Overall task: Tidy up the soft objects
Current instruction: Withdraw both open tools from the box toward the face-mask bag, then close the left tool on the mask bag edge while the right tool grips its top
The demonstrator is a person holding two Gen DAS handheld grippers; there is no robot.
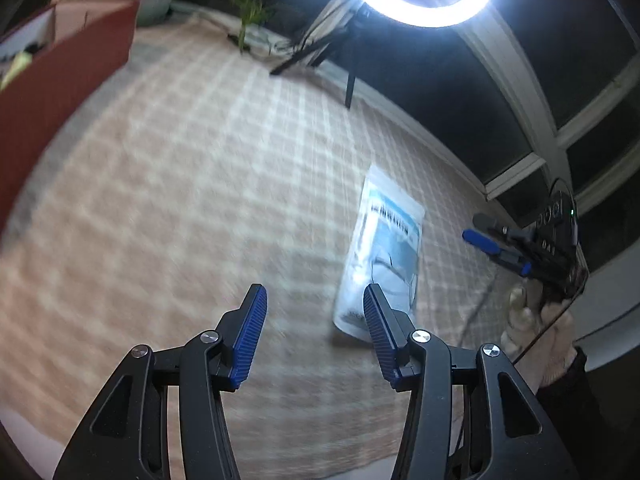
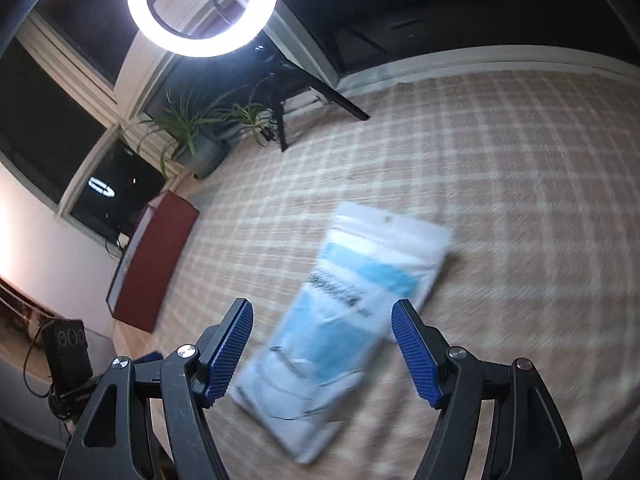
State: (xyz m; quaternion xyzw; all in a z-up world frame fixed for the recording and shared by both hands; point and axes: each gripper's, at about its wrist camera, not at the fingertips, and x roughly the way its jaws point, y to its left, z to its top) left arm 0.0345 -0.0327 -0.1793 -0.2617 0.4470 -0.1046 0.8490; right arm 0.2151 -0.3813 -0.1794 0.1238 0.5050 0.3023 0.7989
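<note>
The flat white-and-blue plastic packet of face masks [image 2: 344, 320] lies on the beige checked cloth-covered worktop [image 2: 500, 200], just ahead of and between the right gripper's fingers [image 2: 230, 350]. Beyond the left gripper's fingers [image 1: 250, 328] it lies ahead to the right, the dark-red cardboard box [image 1: 60, 92] far left, the right gripper [image 1: 496, 250] further right

white-blue mask packet [image 2: 347, 320] (seemingly sealed) flat on cloth [image 2: 500, 200].

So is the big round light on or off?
On. The ring light glows bright white in both views and throws glare around itself, while the windows behind it are dark.
</note>
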